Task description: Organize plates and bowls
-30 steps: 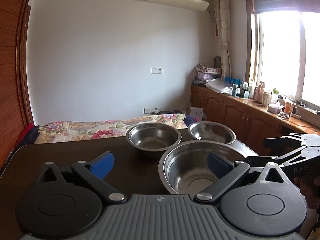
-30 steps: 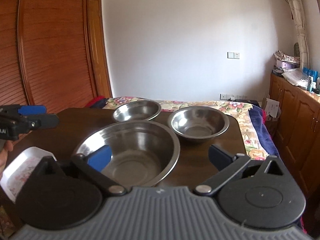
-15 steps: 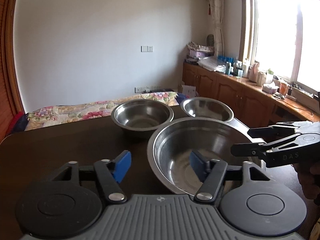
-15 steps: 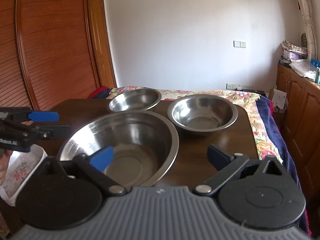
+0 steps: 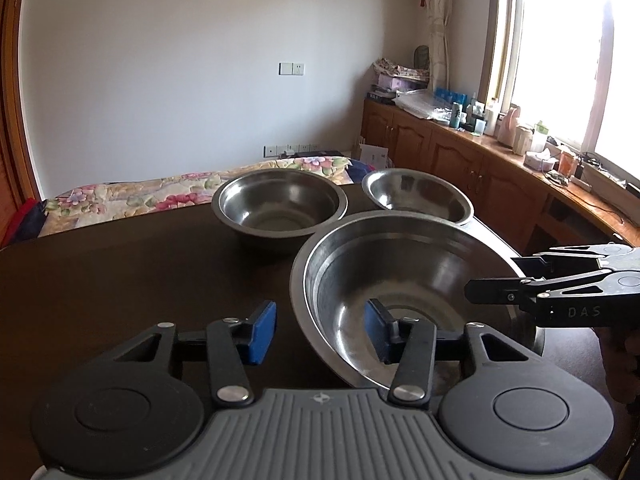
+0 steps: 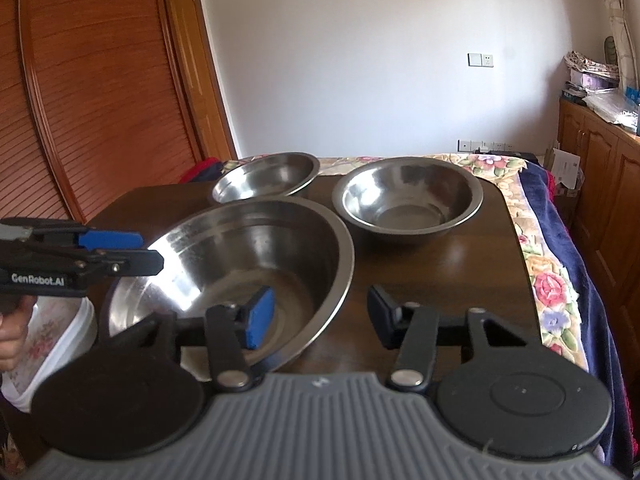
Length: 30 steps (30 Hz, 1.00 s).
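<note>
Large bowl (image 5: pixel 404 292), rim between both half-closed jaws

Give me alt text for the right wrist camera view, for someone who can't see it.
The right gripper straddles the near rim of a large steel bowl on a dark wooden table, its jaws just closing. The left gripper reaches that bowl's opposite rim; two smaller steel bowls sit behind.

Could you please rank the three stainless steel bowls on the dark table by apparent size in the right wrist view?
1. Large near stainless steel bowl.
2. Deep far-right steel bowl.
3. Shallow far-left steel bowl.
The last two look close in width, so that order is unsure.
</note>
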Each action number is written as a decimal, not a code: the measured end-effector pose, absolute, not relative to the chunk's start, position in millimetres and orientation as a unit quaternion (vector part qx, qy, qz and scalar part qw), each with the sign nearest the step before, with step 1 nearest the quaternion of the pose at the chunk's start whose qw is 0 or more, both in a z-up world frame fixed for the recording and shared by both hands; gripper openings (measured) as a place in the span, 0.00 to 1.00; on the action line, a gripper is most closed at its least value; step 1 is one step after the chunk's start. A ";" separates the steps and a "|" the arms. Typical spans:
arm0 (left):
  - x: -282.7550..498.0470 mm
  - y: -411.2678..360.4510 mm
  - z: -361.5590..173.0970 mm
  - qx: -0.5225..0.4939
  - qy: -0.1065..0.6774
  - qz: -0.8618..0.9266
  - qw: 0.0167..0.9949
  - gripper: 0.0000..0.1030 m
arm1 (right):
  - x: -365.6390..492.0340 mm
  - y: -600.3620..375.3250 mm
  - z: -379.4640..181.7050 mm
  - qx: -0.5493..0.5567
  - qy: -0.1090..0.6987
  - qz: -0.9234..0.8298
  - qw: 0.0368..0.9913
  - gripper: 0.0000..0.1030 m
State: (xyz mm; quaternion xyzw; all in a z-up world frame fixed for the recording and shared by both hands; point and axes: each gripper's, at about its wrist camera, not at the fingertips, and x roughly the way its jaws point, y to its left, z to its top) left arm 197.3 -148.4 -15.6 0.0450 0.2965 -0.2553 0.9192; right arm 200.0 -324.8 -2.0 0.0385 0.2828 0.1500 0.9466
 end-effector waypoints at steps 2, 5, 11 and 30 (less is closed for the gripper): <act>197.8 -147.4 -16.9 0.040 0.300 -0.258 0.918 0.70 | 199.1 -325.0 -2.6 0.041 0.284 0.151 0.946 0.50; 197.3 -147.3 -17.7 0.037 0.303 -0.263 0.915 0.61 | 198.9 -326.8 -4.0 0.051 0.284 0.156 0.945 0.46; 191.4 -145.8 -18.9 0.034 0.303 -0.267 0.914 0.57 | 197.3 -326.4 -4.3 0.064 0.288 0.158 0.942 0.28; 130.4 -123.4 -2.4 0.010 0.262 -0.281 0.923 0.57 | 156.9 -318.9 11.3 0.072 0.256 0.140 0.954 0.24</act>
